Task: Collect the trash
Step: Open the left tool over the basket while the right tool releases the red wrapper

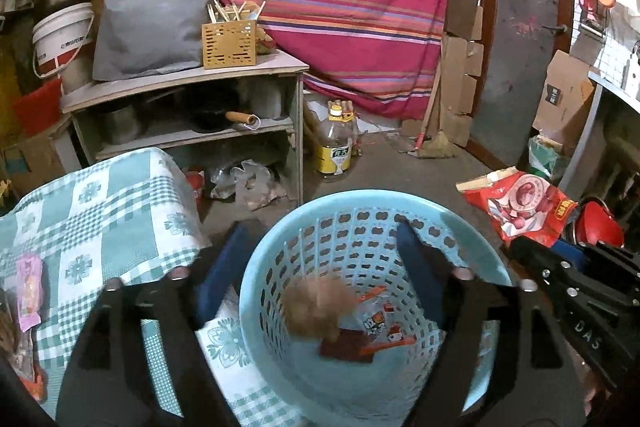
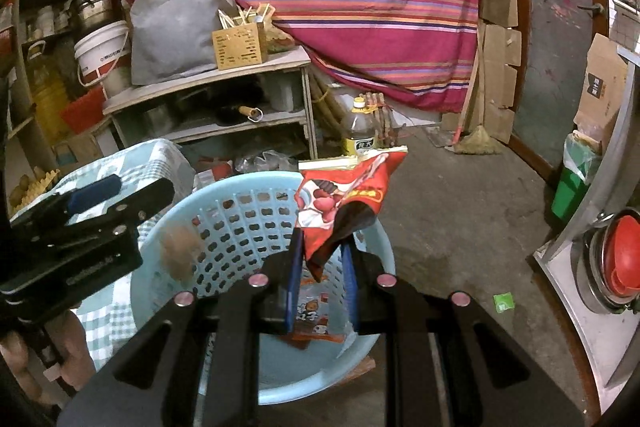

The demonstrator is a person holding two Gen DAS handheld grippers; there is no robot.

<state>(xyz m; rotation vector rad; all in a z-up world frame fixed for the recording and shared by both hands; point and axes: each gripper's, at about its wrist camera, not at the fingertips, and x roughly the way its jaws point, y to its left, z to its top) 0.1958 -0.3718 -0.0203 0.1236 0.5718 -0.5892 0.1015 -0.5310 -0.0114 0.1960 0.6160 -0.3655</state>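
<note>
A light blue perforated basket (image 1: pixel 460 223) (image 2: pixel 224 187) stands on the floor beside a table with a green checked cloth (image 1: pixel 100 211). My left gripper (image 1: pixel 324 231) (image 2: pixel 92 211) hangs open over the basket's mouth with nothing between its fingers. Below it, inside the basket, is a blurred brown crumpled lump (image 1: pixel 316 311) (image 2: pixel 180 251), clear of the fingers. Printed wrappers (image 1: pixel 372 323) (image 2: pixel 312 315) lie on the basket's bottom. My right gripper (image 2: pixel 322 247) (image 1: pixel 580 275) is shut on the lower corner of a red snack bag (image 2: pixel 344 195) (image 1: pixel 520 207), held over the basket's right rim. A pink wrapper (image 1: pixel 29 291) lies on the cloth.
A wooden shelf unit (image 1: pixel 192 107) with pots stands behind the table, and an oil bottle (image 1: pixel 336 143) and a broom (image 1: pixel 436 143) are on the floor beyond. A green scrap (image 2: pixel 503 302) lies on the concrete at right, near a red-lidded pot (image 2: pixel 616 259).
</note>
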